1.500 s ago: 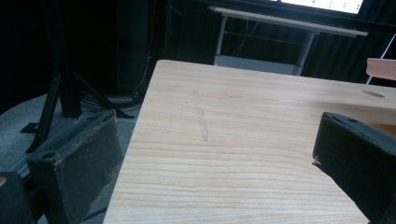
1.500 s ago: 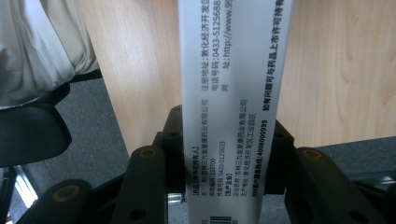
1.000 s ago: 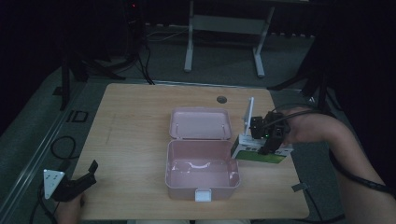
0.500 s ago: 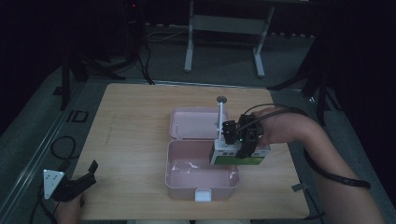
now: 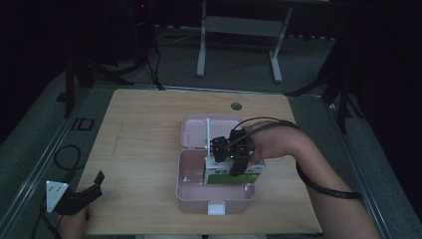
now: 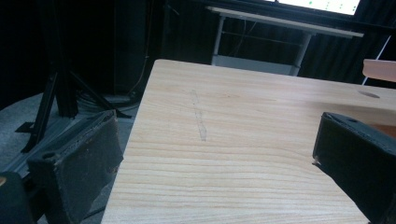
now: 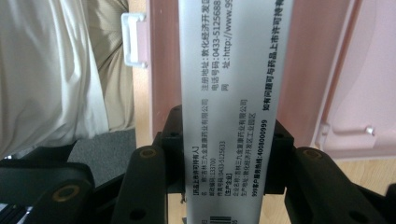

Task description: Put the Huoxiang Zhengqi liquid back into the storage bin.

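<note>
Since a second ago the right gripper (image 5: 238,160) has carried the white-and-green box (image 5: 234,175) leftward from the table's right side to a spot over the pink case (image 5: 196,191) — the box now hangs above the case's open lower tray, its lid (image 5: 191,130) lying flat behind. Both jaws clamp the box's narrow printed face (image 7: 229,140). At the table's (image 5: 144,129) near left corner, the left gripper (image 5: 82,195) has stayed put — jaws spread wide, holding nothing.
</note>
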The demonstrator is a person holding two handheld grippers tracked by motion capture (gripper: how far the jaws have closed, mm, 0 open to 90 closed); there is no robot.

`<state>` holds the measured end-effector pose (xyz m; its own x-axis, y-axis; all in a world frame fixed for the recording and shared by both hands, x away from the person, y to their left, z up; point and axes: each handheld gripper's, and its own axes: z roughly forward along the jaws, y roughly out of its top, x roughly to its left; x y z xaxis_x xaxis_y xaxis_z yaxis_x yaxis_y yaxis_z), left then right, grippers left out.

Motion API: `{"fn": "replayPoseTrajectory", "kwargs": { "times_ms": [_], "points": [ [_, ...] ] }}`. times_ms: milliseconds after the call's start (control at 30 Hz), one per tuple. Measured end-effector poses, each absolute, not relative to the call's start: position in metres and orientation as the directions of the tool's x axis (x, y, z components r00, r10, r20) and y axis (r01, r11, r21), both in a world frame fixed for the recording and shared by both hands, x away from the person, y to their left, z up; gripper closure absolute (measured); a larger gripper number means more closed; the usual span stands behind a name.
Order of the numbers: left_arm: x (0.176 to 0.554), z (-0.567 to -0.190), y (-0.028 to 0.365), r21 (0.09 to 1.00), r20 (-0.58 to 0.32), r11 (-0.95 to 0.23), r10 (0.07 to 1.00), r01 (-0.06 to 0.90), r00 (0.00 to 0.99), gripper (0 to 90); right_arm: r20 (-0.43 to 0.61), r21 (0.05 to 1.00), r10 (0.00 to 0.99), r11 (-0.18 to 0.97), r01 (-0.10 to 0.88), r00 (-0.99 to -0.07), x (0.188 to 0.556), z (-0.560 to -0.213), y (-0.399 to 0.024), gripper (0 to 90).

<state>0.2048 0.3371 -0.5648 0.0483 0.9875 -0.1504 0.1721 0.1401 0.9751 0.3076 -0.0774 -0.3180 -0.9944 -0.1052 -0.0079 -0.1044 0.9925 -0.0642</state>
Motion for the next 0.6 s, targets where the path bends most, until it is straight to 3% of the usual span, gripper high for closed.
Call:
{"fn": "replayPoseTrajectory", "kwargs": {
  "times_ms": [600],
  "points": [
    [0.205,-0.565,0.337,0.975,-0.151,0.141,0.987,0.172,0.051,1.2,0.047,-0.095,-0.079,0.992,-0.083,-0.996,0.313,-0.378,-0.063,61.8]
  ]
}}
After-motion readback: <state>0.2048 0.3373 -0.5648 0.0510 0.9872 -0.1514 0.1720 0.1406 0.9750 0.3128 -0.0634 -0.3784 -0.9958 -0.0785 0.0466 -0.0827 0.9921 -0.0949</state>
